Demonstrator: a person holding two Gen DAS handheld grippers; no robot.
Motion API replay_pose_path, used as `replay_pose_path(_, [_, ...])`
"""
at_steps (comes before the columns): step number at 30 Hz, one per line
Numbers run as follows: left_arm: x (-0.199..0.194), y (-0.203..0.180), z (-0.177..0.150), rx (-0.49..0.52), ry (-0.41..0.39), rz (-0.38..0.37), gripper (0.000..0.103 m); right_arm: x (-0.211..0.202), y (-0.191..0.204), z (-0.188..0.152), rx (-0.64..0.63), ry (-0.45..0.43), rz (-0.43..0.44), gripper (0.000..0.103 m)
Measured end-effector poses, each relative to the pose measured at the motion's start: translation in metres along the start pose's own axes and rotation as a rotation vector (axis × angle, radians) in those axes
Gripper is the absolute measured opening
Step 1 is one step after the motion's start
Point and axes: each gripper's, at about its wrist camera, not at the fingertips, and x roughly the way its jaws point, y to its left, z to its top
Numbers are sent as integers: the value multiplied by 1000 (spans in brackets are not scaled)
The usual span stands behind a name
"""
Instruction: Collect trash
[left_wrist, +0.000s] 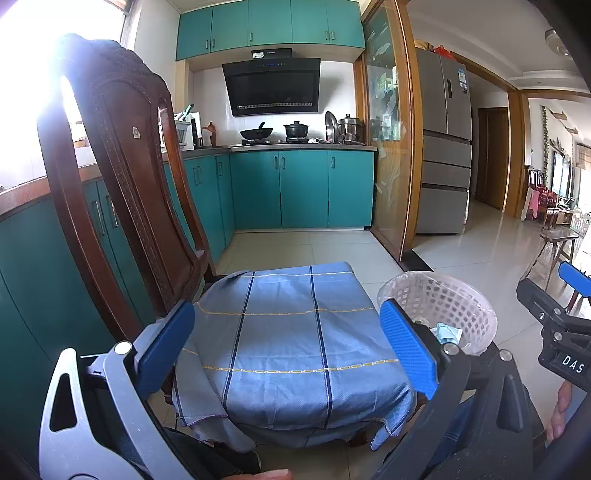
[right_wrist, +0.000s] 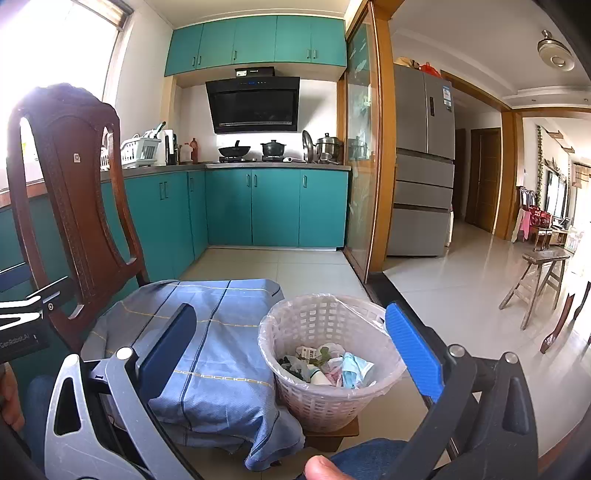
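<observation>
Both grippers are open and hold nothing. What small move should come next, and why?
Probably pull both grippers back and stop. The blue checked cloth shows no trash on it, the white basket beside it already holds wrappers and paper, and the left gripper and right gripper are open and hold nothing.

A dark carved wooden chair (left_wrist: 122, 192) stands at the left, its seat draped with a blue checked cloth (left_wrist: 288, 339) crossed by dark and yellow stripes. Behind it run teal base cabinets (right_wrist: 273, 206) under a grey countertop, with matching teal wall cabinets (right_wrist: 258, 40) above. A black range hood (left_wrist: 272, 86) slants over a hob carrying a wok (right_wrist: 233, 150) and a black lidded pot (right_wrist: 273, 147) (a steel pot sits just to their right). A silver refrigerator (right_wrist: 423, 162) stands beyond the wood-framed glass door (left_wrist: 388, 147). A wooden stool (right_wrist: 535, 280) rests on the pale tiled floor (right_wrist: 443, 295).
</observation>
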Motion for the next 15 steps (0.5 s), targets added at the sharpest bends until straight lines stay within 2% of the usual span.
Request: replay_pose_path(15, [1,-1,1,5,-2,4,100,1,-2,0,13,14,-16,100])
